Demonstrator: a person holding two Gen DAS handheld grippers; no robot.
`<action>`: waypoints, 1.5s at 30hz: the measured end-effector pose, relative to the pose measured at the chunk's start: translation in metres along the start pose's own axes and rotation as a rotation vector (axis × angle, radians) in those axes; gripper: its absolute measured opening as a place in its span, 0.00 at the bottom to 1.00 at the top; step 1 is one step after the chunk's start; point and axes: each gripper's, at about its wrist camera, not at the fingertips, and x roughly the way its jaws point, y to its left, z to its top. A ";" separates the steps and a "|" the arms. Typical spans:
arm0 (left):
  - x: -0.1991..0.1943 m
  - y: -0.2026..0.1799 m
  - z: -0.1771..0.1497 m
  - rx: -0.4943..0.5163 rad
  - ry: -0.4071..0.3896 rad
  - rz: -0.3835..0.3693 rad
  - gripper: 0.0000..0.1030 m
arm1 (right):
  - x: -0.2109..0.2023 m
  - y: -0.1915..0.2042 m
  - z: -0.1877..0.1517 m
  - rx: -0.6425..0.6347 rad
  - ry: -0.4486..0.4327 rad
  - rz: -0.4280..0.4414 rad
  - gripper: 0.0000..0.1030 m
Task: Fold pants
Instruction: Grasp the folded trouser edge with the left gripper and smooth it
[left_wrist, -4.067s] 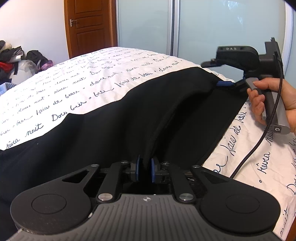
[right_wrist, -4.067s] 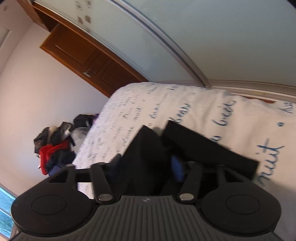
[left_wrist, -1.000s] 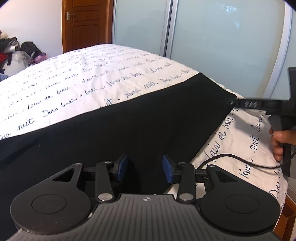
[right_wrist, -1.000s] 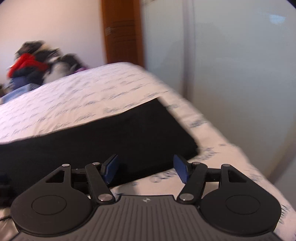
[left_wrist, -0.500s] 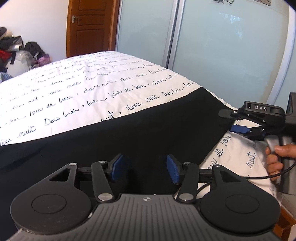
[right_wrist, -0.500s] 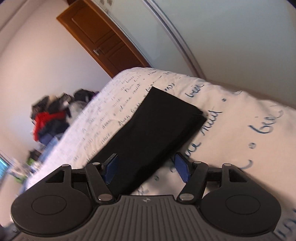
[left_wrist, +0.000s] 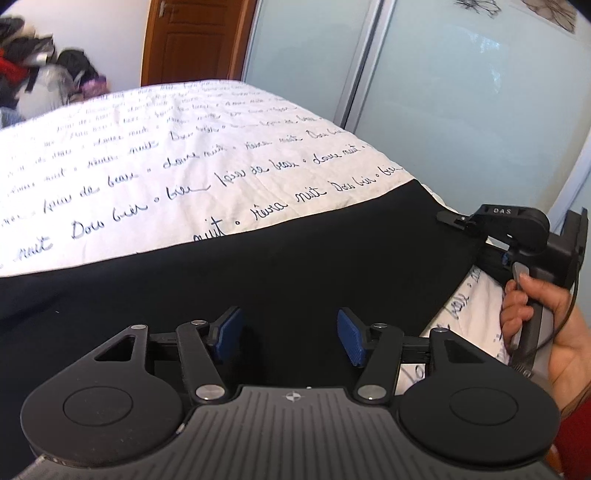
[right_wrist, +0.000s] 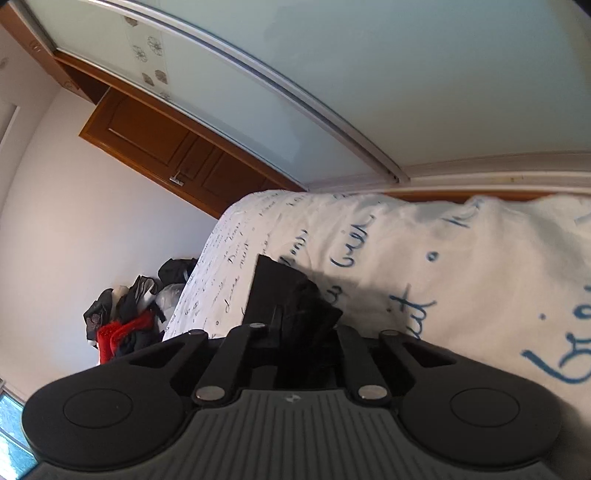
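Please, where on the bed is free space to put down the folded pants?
Free: the wide stretch of printed bedcover beyond the black pants' far edge, up to the door-side end. A narrow strip lies between the pants and the wardrobe-side edge. Crowded: the pants corner, where the right gripper is shut on fabric; the left gripper is opening over them.

Bed (left_wrist: 155, 155) under white cover printed with dark cursive script. Black pants (left_wrist: 280, 266) lie flat across near side, directly on cover, one end reaching bed's right edge beside sliding doors.
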 end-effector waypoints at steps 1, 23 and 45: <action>0.002 0.002 0.002 -0.020 0.004 -0.011 0.57 | 0.000 0.006 -0.001 -0.033 -0.008 -0.009 0.07; 0.029 0.064 0.010 -0.690 0.052 -0.541 0.76 | -0.014 0.140 -0.105 -0.978 0.034 -0.042 0.07; 0.051 0.093 0.007 -0.761 0.084 -0.441 0.14 | -0.037 0.183 -0.236 -1.504 0.062 0.048 0.07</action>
